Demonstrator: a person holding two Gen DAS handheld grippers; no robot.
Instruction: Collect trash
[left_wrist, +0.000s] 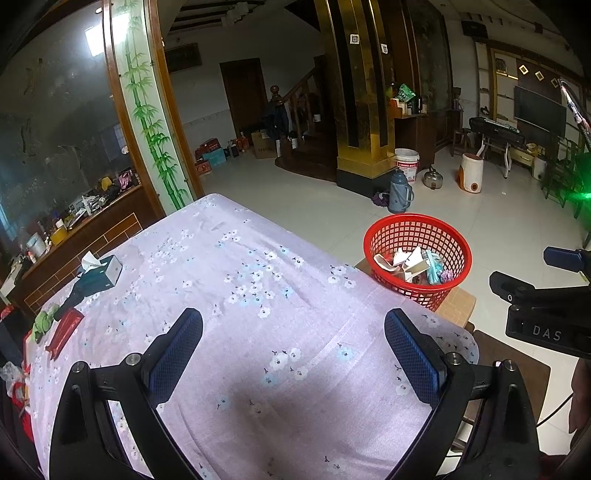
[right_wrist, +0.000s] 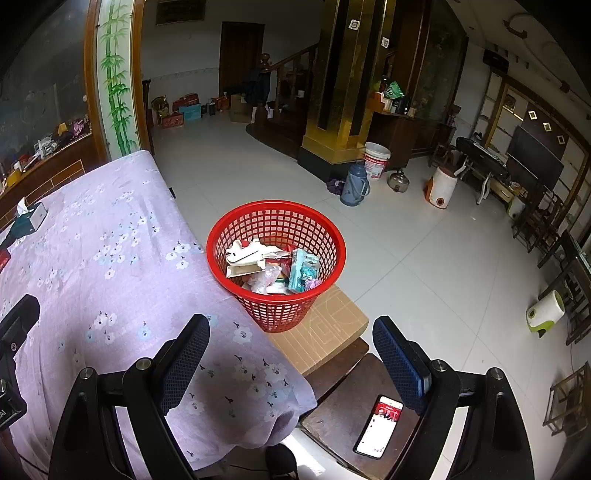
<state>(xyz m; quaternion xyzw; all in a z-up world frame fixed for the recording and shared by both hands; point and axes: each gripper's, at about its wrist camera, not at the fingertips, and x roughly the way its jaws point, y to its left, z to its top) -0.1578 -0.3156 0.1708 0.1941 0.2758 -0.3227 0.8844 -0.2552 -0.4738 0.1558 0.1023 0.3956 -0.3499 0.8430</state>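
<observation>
Both grippers are spread wide and hold nothing. The left gripper hangs over the tablecloth, left of the basket. The right gripper hangs at the table's corner, just in front of the basket. The trash lies inside the basket, which stands on a box.

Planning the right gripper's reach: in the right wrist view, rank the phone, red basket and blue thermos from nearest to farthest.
1. Phone, on the dark stool between the open jaws.
2. Red basket, ahead on the cardboard box.
3. Blue thermos, far on the floor.
</observation>
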